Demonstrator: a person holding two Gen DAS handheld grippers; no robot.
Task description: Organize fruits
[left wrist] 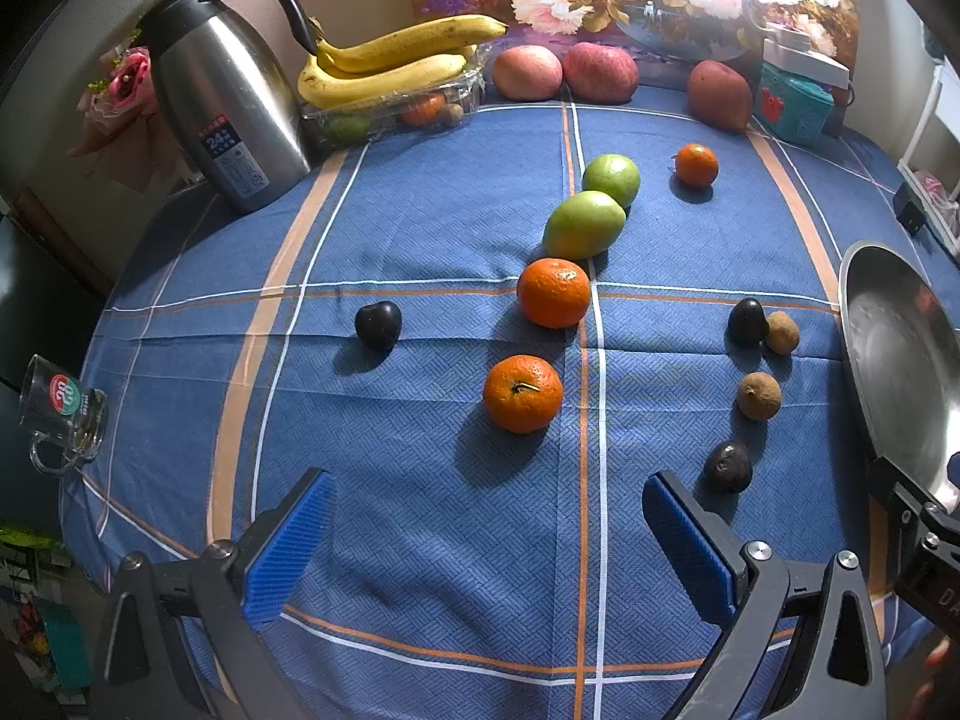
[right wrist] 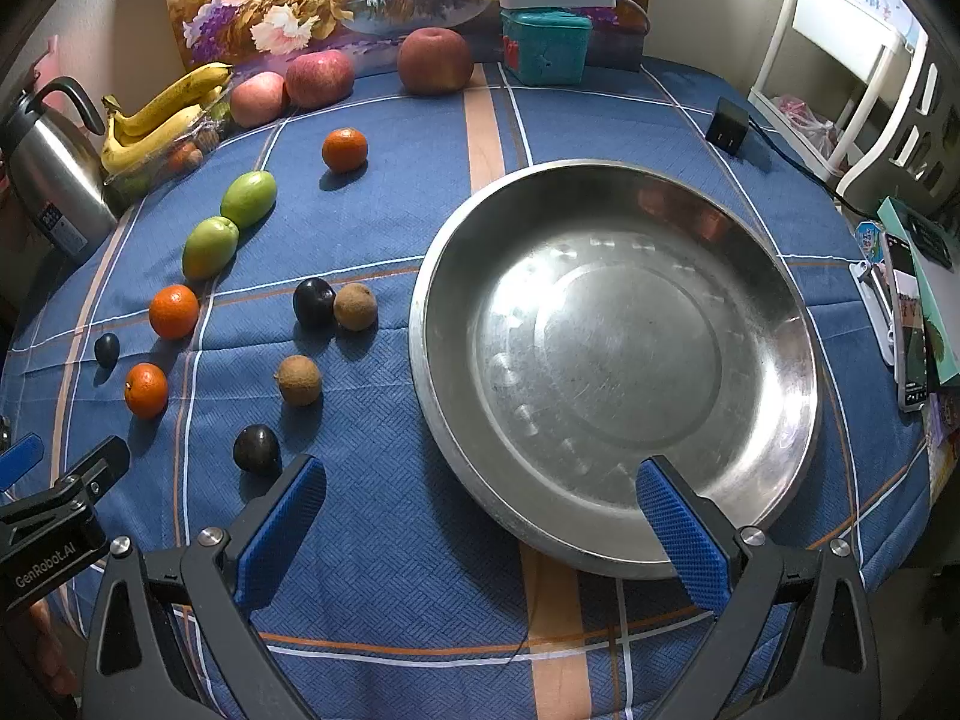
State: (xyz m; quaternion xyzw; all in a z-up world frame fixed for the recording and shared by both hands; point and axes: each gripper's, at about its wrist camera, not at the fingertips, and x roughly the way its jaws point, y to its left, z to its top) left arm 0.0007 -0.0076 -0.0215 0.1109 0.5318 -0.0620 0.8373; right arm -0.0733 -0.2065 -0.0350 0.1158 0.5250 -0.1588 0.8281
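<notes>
Loose fruit lies on the blue checked tablecloth: three oranges, the nearest (left wrist: 522, 393) (right wrist: 146, 389), two green fruits (left wrist: 584, 224) (right wrist: 210, 247), dark plums (left wrist: 727, 465) (right wrist: 256, 448) and brown kiwi-like fruits (left wrist: 759, 395) (right wrist: 299, 380). A large empty steel dish (right wrist: 744, 276) (left wrist: 864, 300) sits at the right. My left gripper (left wrist: 486, 540) is open and empty, just short of the nearest orange. My right gripper (right wrist: 480, 528) is open and empty, its right finger over the dish's near rim.
A steel thermos jug (left wrist: 225, 102), bananas on a clear fruit box (left wrist: 390, 66), apples (left wrist: 528, 72) and a teal box (right wrist: 543, 45) line the back. A glass mug (left wrist: 60, 414) stands at the left table edge. A phone (right wrist: 909, 324) and charger (right wrist: 727, 125) lie at the right.
</notes>
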